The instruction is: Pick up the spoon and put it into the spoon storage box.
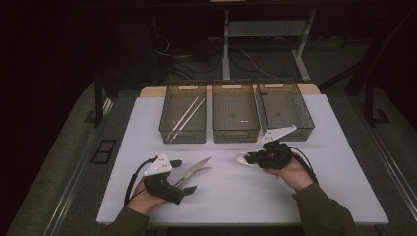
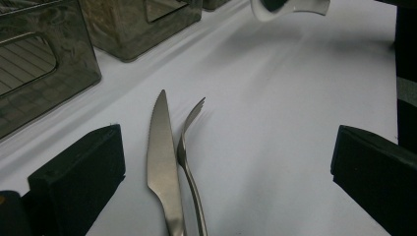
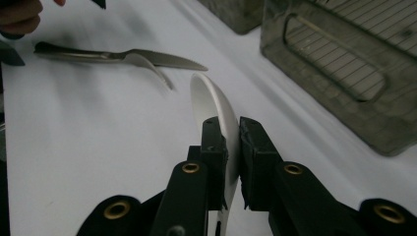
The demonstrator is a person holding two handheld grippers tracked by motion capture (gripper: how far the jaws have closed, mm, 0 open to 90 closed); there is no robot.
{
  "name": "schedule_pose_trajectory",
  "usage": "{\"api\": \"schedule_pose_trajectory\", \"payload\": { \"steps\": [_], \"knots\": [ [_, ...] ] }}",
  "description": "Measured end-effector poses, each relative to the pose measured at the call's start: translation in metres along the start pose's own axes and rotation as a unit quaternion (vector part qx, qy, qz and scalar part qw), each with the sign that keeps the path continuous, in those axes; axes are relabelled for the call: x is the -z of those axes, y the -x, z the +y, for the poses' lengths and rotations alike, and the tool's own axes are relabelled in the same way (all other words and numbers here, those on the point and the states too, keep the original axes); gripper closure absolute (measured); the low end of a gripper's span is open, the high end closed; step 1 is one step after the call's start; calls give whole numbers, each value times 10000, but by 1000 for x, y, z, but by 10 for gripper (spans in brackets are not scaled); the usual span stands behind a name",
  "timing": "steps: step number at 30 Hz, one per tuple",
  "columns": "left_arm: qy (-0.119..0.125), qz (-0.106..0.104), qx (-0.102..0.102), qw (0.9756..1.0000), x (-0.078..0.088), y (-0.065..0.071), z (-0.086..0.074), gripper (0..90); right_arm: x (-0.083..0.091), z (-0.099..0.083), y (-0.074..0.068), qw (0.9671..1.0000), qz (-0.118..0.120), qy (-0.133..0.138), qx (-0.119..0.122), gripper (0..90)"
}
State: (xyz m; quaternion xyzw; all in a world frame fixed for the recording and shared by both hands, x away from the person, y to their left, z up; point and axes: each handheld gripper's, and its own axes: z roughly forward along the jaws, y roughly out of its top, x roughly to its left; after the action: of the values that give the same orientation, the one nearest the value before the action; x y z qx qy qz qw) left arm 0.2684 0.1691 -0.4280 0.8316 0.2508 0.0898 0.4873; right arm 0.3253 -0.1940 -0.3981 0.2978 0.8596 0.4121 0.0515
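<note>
The left gripper (image 1: pixel 186 176) is held with jaws apart around a knife (image 2: pixel 161 162) and fork (image 2: pixel 189 162) lying touching on the white table (image 1: pixel 236 196). A white spoon (image 3: pixel 216 113) is clamped edgewise in the right gripper (image 3: pixel 232 147), before the middle basket (image 1: pixel 235 118).

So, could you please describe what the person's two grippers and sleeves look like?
Both the left gripper and the right gripper are black, each topped by a pale grey three-cornered plate and trailing a black cable. Their fingers are blocky and black, and the right gripper view shows brass-coloured rivets. The sleeves are dark olive green.
</note>
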Motion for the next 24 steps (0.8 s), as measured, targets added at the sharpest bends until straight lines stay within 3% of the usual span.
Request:
{"api": "schedule_pose_trajectory", "payload": {
  "steps": [16, 24],
  "knots": [
    [17, 21, 36, 10000, 0, 1, 0, 0, 21, 15, 18, 9989, -276, 377, -87, 815],
    [40, 38, 70, 10000, 1, 1, -1, 0, 21, 29, 23, 9987, -323, 393, -82, 816]
  ]
}}
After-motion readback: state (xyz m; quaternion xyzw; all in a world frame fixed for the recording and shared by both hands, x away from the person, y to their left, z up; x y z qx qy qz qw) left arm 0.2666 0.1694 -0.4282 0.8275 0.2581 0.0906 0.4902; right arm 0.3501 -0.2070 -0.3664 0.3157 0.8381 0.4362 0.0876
